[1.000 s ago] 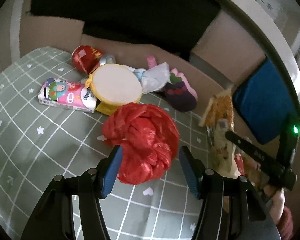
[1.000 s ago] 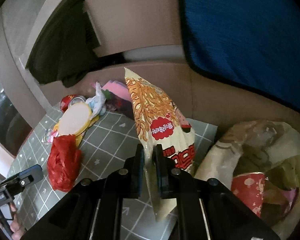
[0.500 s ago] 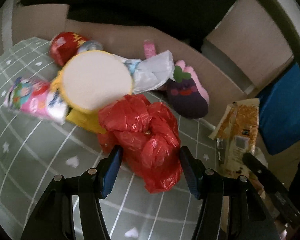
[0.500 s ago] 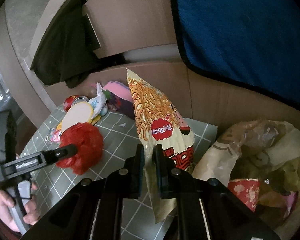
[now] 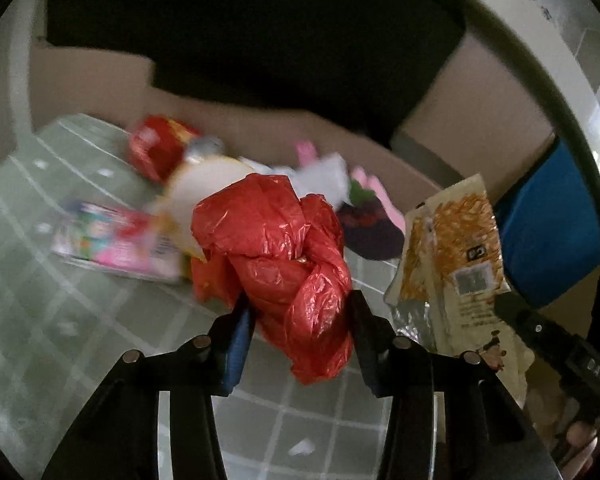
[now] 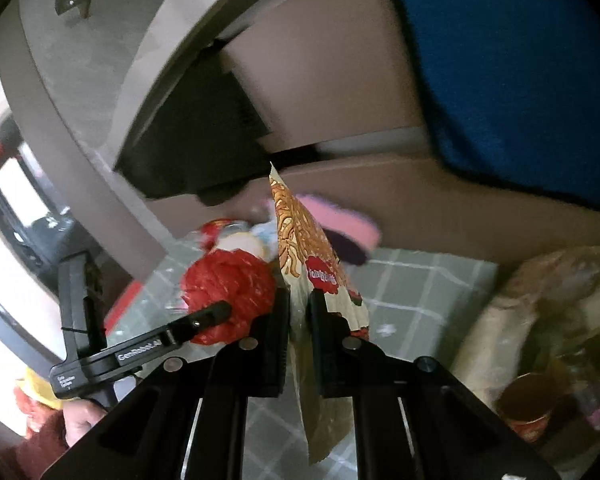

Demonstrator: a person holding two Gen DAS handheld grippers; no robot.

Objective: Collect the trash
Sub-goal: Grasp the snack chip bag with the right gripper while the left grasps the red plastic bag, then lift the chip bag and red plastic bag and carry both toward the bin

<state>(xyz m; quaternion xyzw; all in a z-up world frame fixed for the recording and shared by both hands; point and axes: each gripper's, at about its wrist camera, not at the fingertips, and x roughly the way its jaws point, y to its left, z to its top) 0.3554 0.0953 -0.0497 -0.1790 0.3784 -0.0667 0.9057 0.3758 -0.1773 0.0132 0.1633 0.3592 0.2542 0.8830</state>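
At frame centre: left hand-held gripper [image 5: 298, 320] just closed onto red plastic bag [image 5: 276, 256] | right hand-held gripper [image 6: 299, 312] clamped on noodle packet [image 6: 312, 276]

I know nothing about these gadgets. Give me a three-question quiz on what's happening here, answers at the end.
1. True or false: the left gripper has its fingers on the red bag.
2. What does the right gripper hold? A) can B) noodle packet C) pink carton
3. Fill in: the trash lies on a green ____ cloth.

Key:
1. True; its fingers have just been closing and now press the bag.
2. B, the noodle packet.
3. Checked; the cloth has white lines.
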